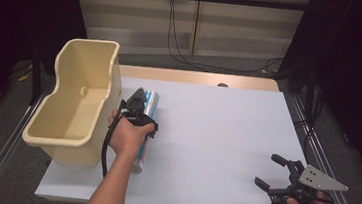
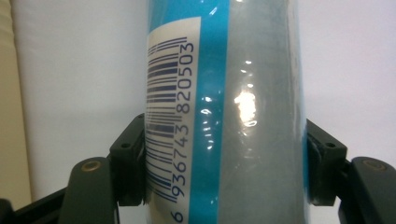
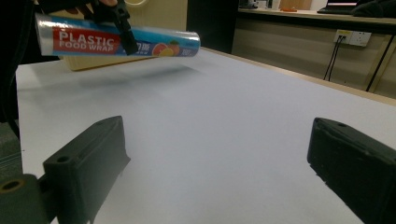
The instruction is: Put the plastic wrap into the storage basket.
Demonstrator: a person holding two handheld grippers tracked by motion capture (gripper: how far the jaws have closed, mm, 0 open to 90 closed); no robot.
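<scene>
Lower right of the high view: right gripper (image 1: 274, 171) held just above the white table (image 1: 216, 135) near its front edge, jaws spread apart, nothing between them. Grey three-cornered plate on top of it. The right gripper view confirms this: both black jaws stand wide at the bottom corners of the frame, with bare table surface in the gap.

Centre left of the high view: left gripper (image 1: 136, 100) in the person's left hand (image 1: 128, 137), forearm entering from the bottom edge. Jaws clamped across a roll of plastic food wrap (image 1: 147, 129). The roll runs lengthwise from the lower middle toward the upper middle of the frame, one end near the front of the table, the other beyond the gripper.

Left gripper view: roll (image 2: 224, 112) upright in the frame, both pads (image 2: 133, 158) pressing its sides; barcode label at left, blue band at centre, grey film at right.

Right gripper view, upper left: roll (image 3: 116, 41) roughly level, raised clear of the table with a soft shadow beneath it. Label reads "PLASTIC FOOD WRAP".

Farther back, left edge of the high view: cream plastic tub (image 1: 76, 99), open top, standing just beside the roll at the table's left side.
</scene>
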